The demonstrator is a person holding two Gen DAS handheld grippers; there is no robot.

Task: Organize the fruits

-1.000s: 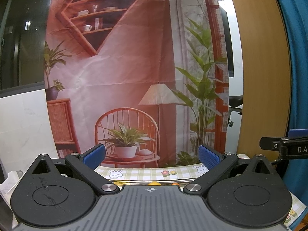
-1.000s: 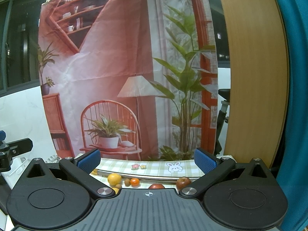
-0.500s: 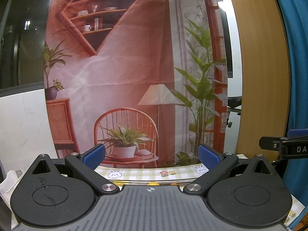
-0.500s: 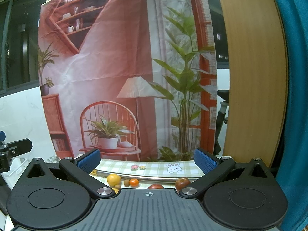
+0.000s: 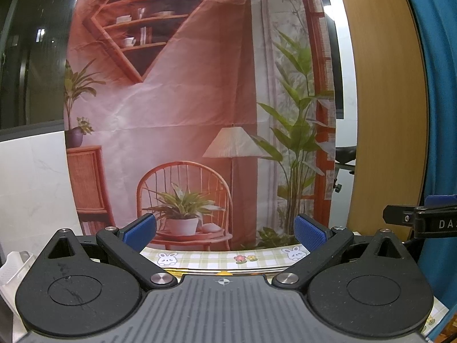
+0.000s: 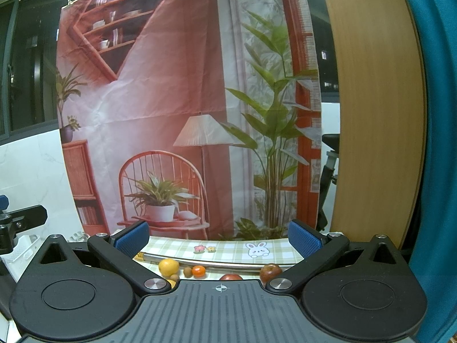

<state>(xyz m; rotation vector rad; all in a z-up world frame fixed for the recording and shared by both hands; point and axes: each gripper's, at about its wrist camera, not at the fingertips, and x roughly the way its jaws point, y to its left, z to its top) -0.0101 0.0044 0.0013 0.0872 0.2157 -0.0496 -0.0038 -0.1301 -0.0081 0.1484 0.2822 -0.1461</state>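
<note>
Filling the bottom of each frame are the black, ribbed gripper bodies; above them both pairs of blue-padded fingers stand spread wide with nothing between them. In the left wrist view the left gripper [image 5: 225, 233] frames a pale green checked tablecloth with rabbit and flower prints [image 5: 205, 260], and only a sliver of an orange fruit [image 5: 222, 272] peeks over the gripper body at lower centre. At the right edge of that frame juts part of the right gripper — a black arm with white lettering. In the right wrist view the right gripper [image 6: 218, 237] looks over the fruits, which lie low in the frame just past its body: a round yellow-orange citrus [image 6: 169, 267] at left, a small brown fruit [image 6: 187, 271] just beside it, a small orange tangerine [image 6: 198, 270], a red fruit [image 6: 230, 277] mostly hidden at centre, and a dull red apple [image 6: 270, 271] at right. A curved metal rim [image 6: 211, 261] runs just behind them. At lower left sits a white slotted plastic basket [image 6: 24, 247]. Farther back hangs a printed red cloth backdrop [image 6: 171, 85] showing a chair, lamp and plants — with a wooden panel [image 6: 374, 114] and blue curtain [image 6: 440, 114] on the right.
</note>
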